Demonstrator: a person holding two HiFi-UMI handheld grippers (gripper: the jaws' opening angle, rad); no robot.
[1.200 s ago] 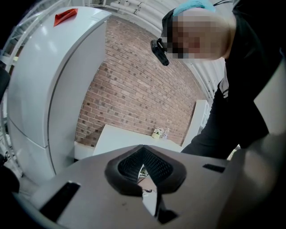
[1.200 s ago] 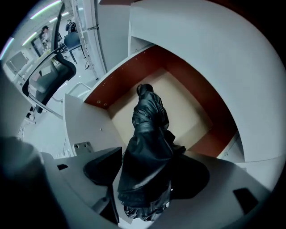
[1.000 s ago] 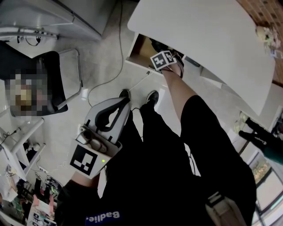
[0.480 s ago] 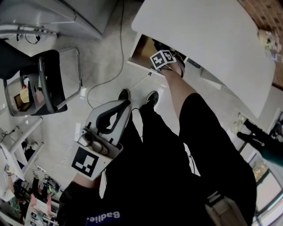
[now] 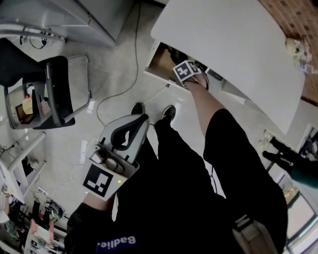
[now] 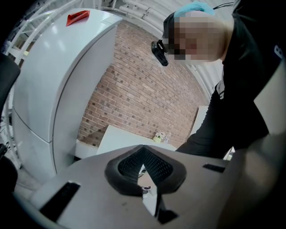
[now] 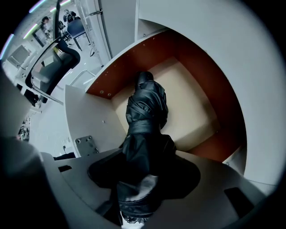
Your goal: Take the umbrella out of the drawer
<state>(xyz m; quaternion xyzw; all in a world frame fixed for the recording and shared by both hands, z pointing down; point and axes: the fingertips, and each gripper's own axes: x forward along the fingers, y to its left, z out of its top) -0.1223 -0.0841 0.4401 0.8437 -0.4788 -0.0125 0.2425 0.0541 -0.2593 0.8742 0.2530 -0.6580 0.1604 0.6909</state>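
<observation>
Here, in the head view, the right gripper reaches into the open drawer under the white tabletop. The left gripper view shows the left gripper with its fingers clenched on nothing. In the right gripper view, the fingers have just been closing and now grasp the folded black umbrella inside the drawer.

A white table fills the upper right of the head view. At its far right edge, near a brick wall, sits a small cluster of things too small to make out. A black chair with a metal frame stands on the pale floor, well left of the table, and a thin cable trails between them. In the left gripper view a tall white cabinet stands by the brick wall, with a red thing on top.
</observation>
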